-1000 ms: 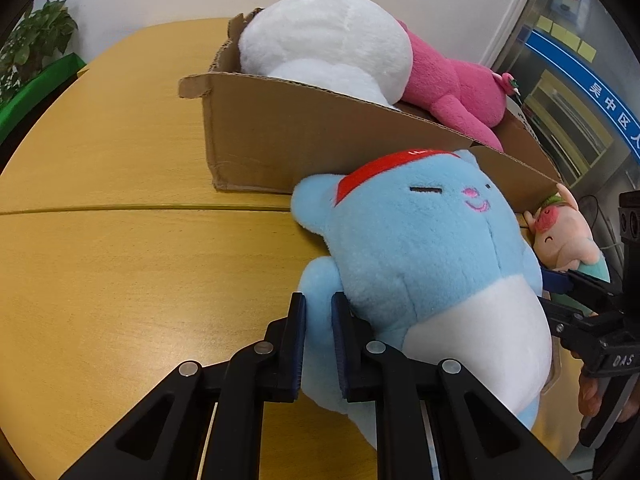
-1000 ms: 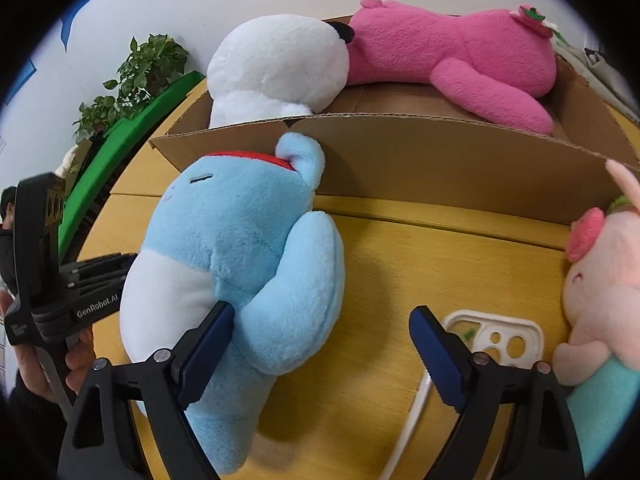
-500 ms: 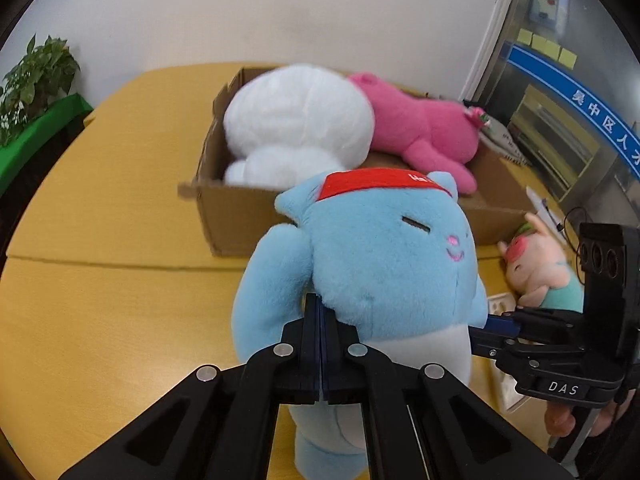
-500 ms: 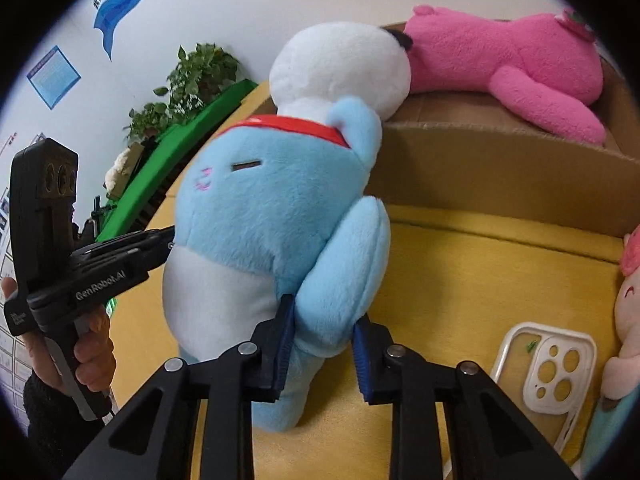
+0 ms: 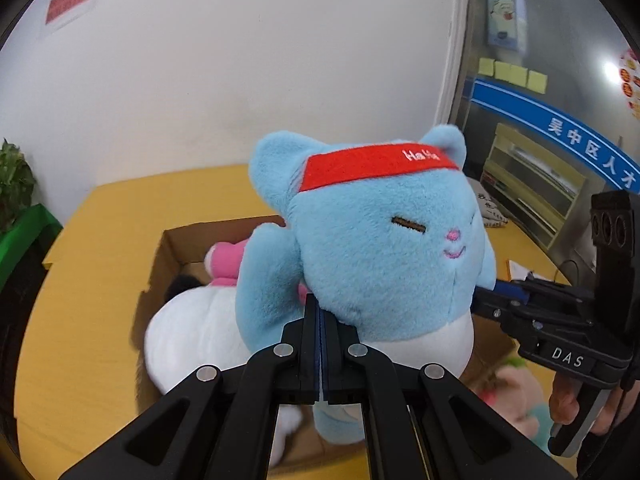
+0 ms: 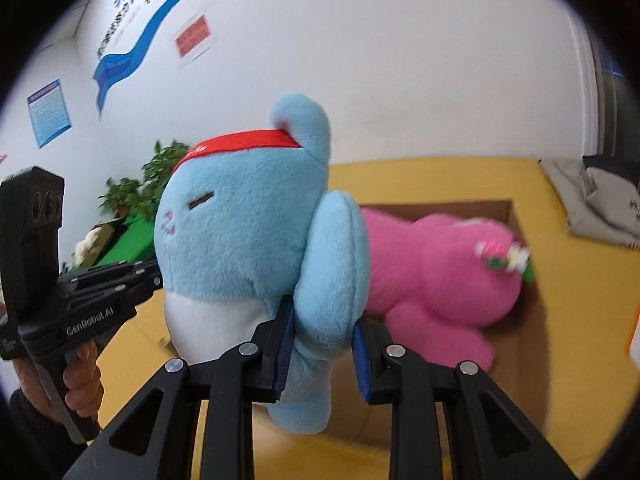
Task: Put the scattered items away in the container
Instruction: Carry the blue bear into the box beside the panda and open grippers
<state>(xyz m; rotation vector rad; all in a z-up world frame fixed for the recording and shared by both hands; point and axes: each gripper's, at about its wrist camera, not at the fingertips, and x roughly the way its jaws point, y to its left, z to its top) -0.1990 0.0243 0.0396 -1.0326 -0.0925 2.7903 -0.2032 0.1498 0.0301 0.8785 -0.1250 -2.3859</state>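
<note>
Between the two hand-held tools hangs the sky-blue plush cat with a red headband [image 5: 384, 256], lifted clear of the yellow wooden table [image 5: 100, 248] and carried above the open brown cardboard box [image 5: 168, 252]. To its left side, the left gripper [image 5: 321, 320] has its jaws pressed fully together, pinching a thin fold of fur where the cat's arm meets its body. Below and just ahead of that gripper, a round white plush toy [image 5: 196, 328] fills the near end of the box. Farther right, a long pink plush toy [image 6: 436, 272] lies along the box floor, just beyond the right gripper [image 6: 322, 340], whose blue-padded jaws stand narrowly apart and squeeze the cat's other soft arm between them. The step in hand looks like the carry-over and drop. Done well, both hands should travel together at the same height so the toy neither stretches nor twists, then sink until its feet rest on the toys beneath before either grip lets go. Since the left hold is only a pinch of fabric, it may slip; releasing both sides together should keep the cat from tipping over the cardboard wall.
</note>
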